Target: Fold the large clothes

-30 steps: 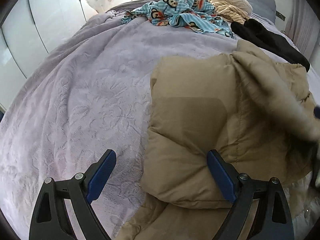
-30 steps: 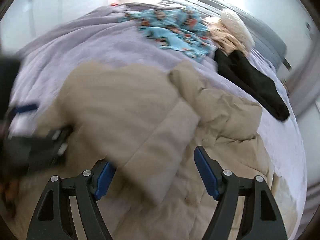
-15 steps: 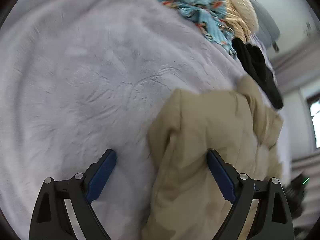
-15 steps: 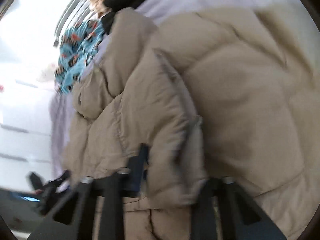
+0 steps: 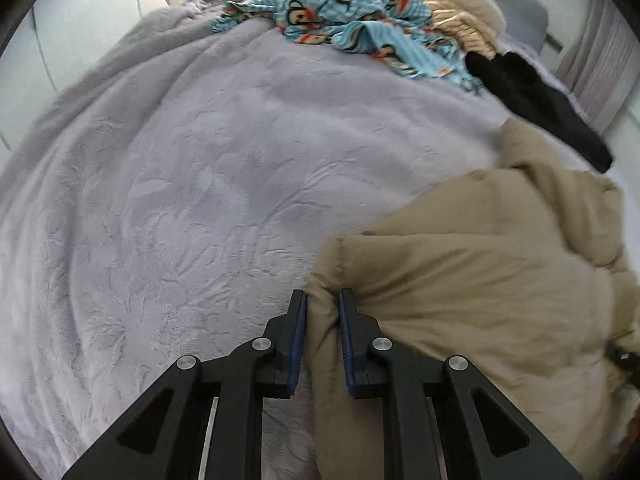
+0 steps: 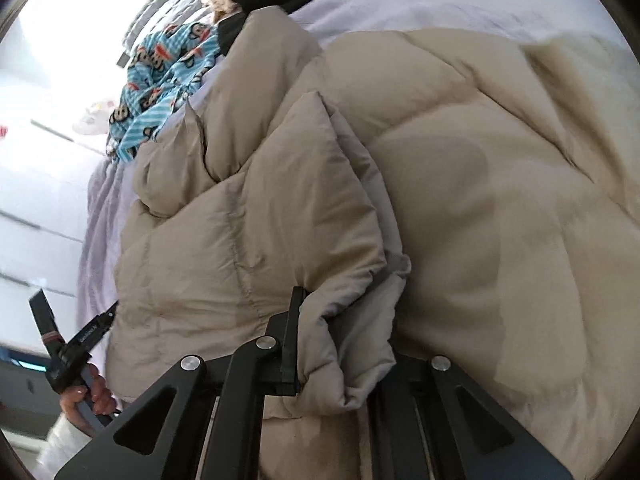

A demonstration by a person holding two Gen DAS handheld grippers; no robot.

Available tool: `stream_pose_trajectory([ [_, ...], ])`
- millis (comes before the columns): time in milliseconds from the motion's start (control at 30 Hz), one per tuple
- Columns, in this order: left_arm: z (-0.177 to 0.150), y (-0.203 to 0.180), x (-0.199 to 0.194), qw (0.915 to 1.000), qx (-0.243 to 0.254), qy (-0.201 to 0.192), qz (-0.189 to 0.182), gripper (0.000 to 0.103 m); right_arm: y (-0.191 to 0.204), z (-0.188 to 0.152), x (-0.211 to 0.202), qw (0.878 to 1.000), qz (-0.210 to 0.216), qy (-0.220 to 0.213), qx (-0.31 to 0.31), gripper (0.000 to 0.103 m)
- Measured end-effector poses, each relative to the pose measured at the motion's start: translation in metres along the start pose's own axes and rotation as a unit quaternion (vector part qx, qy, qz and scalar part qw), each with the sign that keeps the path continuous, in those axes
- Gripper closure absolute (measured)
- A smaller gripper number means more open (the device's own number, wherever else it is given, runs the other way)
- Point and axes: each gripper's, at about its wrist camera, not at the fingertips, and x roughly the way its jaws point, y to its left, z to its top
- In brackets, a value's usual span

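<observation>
Both grippers (image 5: 322, 312) (image 6: 332, 320) down-tilted, pinching jacket (image 5: 480, 280)

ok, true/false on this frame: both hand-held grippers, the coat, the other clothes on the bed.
1. The left hand-held gripper is shut on the tan coat. True.
2. The right hand-held gripper is open and empty. False: coat fabric is bunched between its jaws.
3. A black garment lies beyond the coat. True.
4. The blue monkey-print garment lies on top of the coat. False: it lies apart, at the far end of the bed.
</observation>
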Motion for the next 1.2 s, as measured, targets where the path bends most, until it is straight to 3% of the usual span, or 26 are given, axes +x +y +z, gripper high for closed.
stream_pose_trajectory([
  [100,-0.003,0.006,-0.011,0.9996,-0.005,-0.005,0.026,0.084,0.001,-0.002,-0.006,1.0,-0.014,0.0,-0.004,0.091],
  [167,-0.003,0.013,-0.028,0.9994,-0.009,-0.017,0.03,0.085,-0.001,-0.003,-0.018,0.999,-0.036,0.0,-0.001,0.077],
  [233,0.0,0.022,-0.048,0.9987,-0.01,-0.034,0.037,0.085,-0.003,-0.004,-0.044,0.995,-0.088,-0.035,-0.009,0.067],
  [333,-0.004,0.027,-0.074,0.9988,-0.012,-0.042,0.02,0.085,-0.011,-0.005,-0.077,0.988,-0.132,-0.084,-0.002,0.067],
  [400,-0.006,0.021,-0.089,0.999,-0.006,-0.044,-0.01,0.085,-0.013,-0.001,-0.093,0.989,-0.113,-0.099,0.001,0.074],
  [433,-0.009,0.016,-0.092,0.9989,0.001,-0.042,-0.021,0.085,-0.01,0.002,-0.095,0.991,-0.096,-0.098,-0.005,0.087],
  [500,-0.02,-0.001,-0.09,0.9988,0.021,-0.028,-0.035,0.085,0.003,0.005,-0.089,0.995,-0.051,-0.074,-0.03,0.089],
  [600,-0.04,-0.018,-0.058,0.9994,0.027,0.01,-0.019,0.084,0.021,0.002,-0.057,0.998,-0.004,-0.012,-0.068,0.09],
  [667,-0.053,-0.019,-0.041,0.9996,0.024,0.012,-0.01,0.084,0.02,-0.002,-0.031,0.995,-0.037,0.01,-0.093,0.091],
  [700,-0.056,-0.019,-0.036,0.9996,0.026,0.006,-0.007,0.084,0.012,-0.003,-0.017,0.994,-0.046,0.02,-0.093,0.097],
  [733,-0.057,-0.019,-0.031,0.9996,0.028,0.002,-0.005,0.084,0.004,-0.003,-0.009,0.995,-0.041,0.022,-0.089,0.103],
  [800,-0.055,-0.022,-0.03,0.9994,0.033,0.001,0.001,0.084,-0.007,-0.001,-0.008,0.996,-0.022,0.02,-0.08,0.103],
  [933,-0.045,-0.02,-0.032,0.9994,0.032,0.011,0.003,0.084,-0.021,0.0,-0.031,0.997,-0.05,-0.005,-0.066,0.103],
  [1033,-0.042,-0.025,-0.048,0.999,0.038,0.013,0.02,0.084,-0.045,0.002,-0.053,0.998,-0.065,-0.014,-0.022,0.102],
  [1200,-0.052,-0.048,-0.081,0.9975,0.068,0.011,0.015,0.084,-0.081,-0.007,-0.093,0.998,-0.046,-0.01,0.049,0.099],
])
